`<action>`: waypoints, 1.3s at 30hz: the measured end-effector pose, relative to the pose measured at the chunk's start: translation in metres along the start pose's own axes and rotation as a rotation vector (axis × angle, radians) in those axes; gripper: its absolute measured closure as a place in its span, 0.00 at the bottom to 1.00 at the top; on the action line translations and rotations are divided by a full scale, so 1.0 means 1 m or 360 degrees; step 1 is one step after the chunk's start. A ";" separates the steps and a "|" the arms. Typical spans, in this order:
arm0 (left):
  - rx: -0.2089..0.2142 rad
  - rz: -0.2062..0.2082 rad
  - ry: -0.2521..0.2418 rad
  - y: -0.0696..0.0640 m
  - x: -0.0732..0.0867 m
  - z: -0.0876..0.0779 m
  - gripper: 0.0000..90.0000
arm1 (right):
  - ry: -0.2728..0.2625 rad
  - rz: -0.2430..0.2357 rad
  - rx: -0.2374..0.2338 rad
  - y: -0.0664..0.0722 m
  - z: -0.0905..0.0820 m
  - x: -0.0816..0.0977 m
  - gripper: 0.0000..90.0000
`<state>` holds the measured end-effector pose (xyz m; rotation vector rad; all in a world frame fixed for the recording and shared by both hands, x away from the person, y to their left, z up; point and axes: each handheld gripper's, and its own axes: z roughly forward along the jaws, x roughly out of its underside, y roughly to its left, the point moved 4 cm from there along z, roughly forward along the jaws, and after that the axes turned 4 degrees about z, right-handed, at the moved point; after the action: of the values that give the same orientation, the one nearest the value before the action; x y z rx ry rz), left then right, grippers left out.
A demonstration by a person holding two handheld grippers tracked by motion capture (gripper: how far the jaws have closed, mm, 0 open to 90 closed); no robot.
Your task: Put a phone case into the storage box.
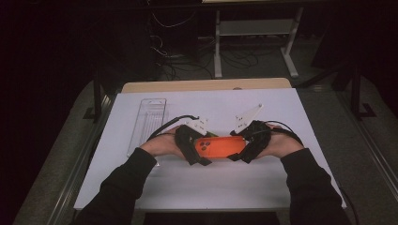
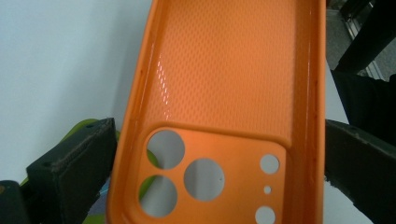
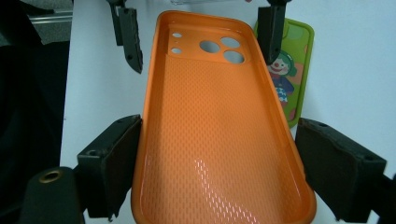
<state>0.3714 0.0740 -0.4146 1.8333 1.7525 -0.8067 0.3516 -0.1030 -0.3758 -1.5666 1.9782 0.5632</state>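
White tabletop (image 1: 206, 185) carries a clear plastic tray (image 1: 147, 124) at far left. Above the table, an orange phone case (image 1: 219, 146) is clamped by its long edges at opposite ends by the left gripper (image 1: 199, 150) and right gripper (image 1: 239, 147). Underneath lies a green clown-printed case (image 3: 288, 74).

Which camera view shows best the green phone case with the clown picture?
The right gripper view: the green case lies on the white table beside the orange case, with the clown visible. The left gripper view shows green slivers through the camera holes. The high view gives a faint green edge.
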 end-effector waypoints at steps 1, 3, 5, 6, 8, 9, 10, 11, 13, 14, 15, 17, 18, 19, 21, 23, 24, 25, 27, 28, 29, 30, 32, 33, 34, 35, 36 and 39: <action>0.0000 0.0000 0.0000 0.000 0.000 0.000 0.00 | 0.0005 0.0008 -0.0007 0.001 0.000 0.000 0.17; 0.0001 -0.0011 -0.0001 -0.001 0.000 0.001 0.03 | 0.0005 0.0007 -0.0003 0.001 0.001 -0.001 0.17; 0.0003 -0.0007 0.0017 -0.001 0.001 0.002 0.07 | 0.0001 -0.0003 -0.0005 0.001 0.002 -0.002 0.17; 0.0004 -0.0004 0.0020 -0.001 0.001 0.002 0.08 | -0.0001 -0.0007 -0.0010 0.001 0.002 -0.002 0.17; 0.0003 0.0003 0.0034 -0.001 0.001 0.003 0.10 | -0.0002 -0.0010 -0.0008 0.001 0.002 -0.002 0.17; 0.0003 0.0003 0.0034 -0.001 0.001 0.003 0.11 | 0.0001 -0.0006 -0.0010 0.002 0.002 -0.002 0.17; -0.0003 0.0007 0.0035 -0.001 0.002 0.003 0.12 | 0.0001 -0.0008 -0.0010 0.002 0.003 -0.002 0.17; -0.0003 0.0007 0.0035 -0.001 0.002 0.003 0.13 | -0.0002 -0.0011 -0.0013 0.002 0.003 -0.002 0.17; -0.0005 0.0016 0.0035 -0.001 0.002 0.002 0.14 | -0.0005 -0.0013 -0.0013 0.002 0.003 -0.002 0.17; -0.0004 0.0019 0.0041 -0.001 0.002 0.002 0.14 | -0.0004 -0.0011 -0.0017 0.002 0.003 -0.002 0.17; -0.0004 0.0019 0.0041 -0.001 0.002 0.002 0.14 | -0.0004 -0.0011 -0.0017 0.002 0.003 -0.002 0.17; -0.0008 0.0035 0.0055 -0.002 0.002 0.002 0.15 | 0.0004 -0.0009 -0.0023 0.002 0.004 -0.002 0.17; -0.0009 0.0035 0.0057 -0.002 0.002 0.002 0.15 | 0.0001 -0.0009 -0.0025 0.002 0.004 -0.002 0.17; -0.0007 0.0036 0.0059 -0.002 0.003 0.002 0.16 | 0.0008 0.0007 -0.0029 0.002 0.004 -0.002 0.17; -0.0011 0.0046 0.0068 -0.002 0.002 0.001 0.16 | 0.0009 0.0020 -0.0034 0.002 0.005 -0.001 0.17; -0.0011 0.0047 0.0074 -0.003 0.003 0.002 0.17 | 0.0009 0.0027 -0.0051 0.001 0.006 -0.001 0.16; -0.0011 0.0045 0.0081 -0.004 0.002 0.001 0.18 | -0.0007 0.0026 -0.0051 0.000 0.006 0.000 0.16; -0.0019 0.0052 0.0083 -0.004 0.002 0.001 0.18 | -0.0002 0.0035 -0.0061 0.000 0.006 0.001 0.16; -0.0017 0.0053 0.0082 -0.005 0.002 0.001 0.18 | -0.0005 0.0044 -0.0065 0.000 0.007 0.001 0.16; -0.0015 0.0051 0.0081 -0.005 0.002 0.001 0.18 | -0.0006 0.0045 -0.0079 0.000 0.008 0.003 0.15; -0.0023 0.0047 0.0082 -0.006 0.001 0.001 0.19 | -0.0006 0.0058 -0.0084 -0.001 0.009 0.004 0.15; -0.0038 0.0036 0.0086 -0.005 0.001 0.000 0.19 | -0.0014 0.0071 -0.0070 -0.001 0.009 0.004 0.14; -0.0065 0.0035 0.0104 -0.004 0.001 -0.002 0.19 | -0.0028 0.0087 -0.0062 -0.003 0.008 0.005 0.10; -0.0078 0.0021 0.0113 -0.004 0.001 -0.002 0.19 | -0.0031 0.0102 -0.0046 -0.003 0.007 0.005 0.08; -0.0081 0.0012 0.0120 -0.004 0.001 -0.002 0.19 | -0.0051 0.0108 -0.0042 -0.004 0.006 0.005 0.06; -0.0107 -0.0017 0.0122 -0.004 0.001 -0.002 0.19 | -0.0062 0.0114 -0.0037 -0.005 0.005 0.006 0.05; -0.0123 -0.0028 0.0141 -0.005 0.001 -0.002 0.19 | -0.0078 0.0129 -0.0018 -0.006 0.003 0.007 0.04; -0.0176 -0.0069 0.0164 -0.007 0.001 -0.003 0.19 | -0.0114 0.0206 0.0013 -0.008 -0.003 0.011 0.03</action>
<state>0.3645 0.0775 -0.4130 1.7978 1.8679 -0.6287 0.3568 -0.1153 -0.3806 -1.4010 2.0349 0.6529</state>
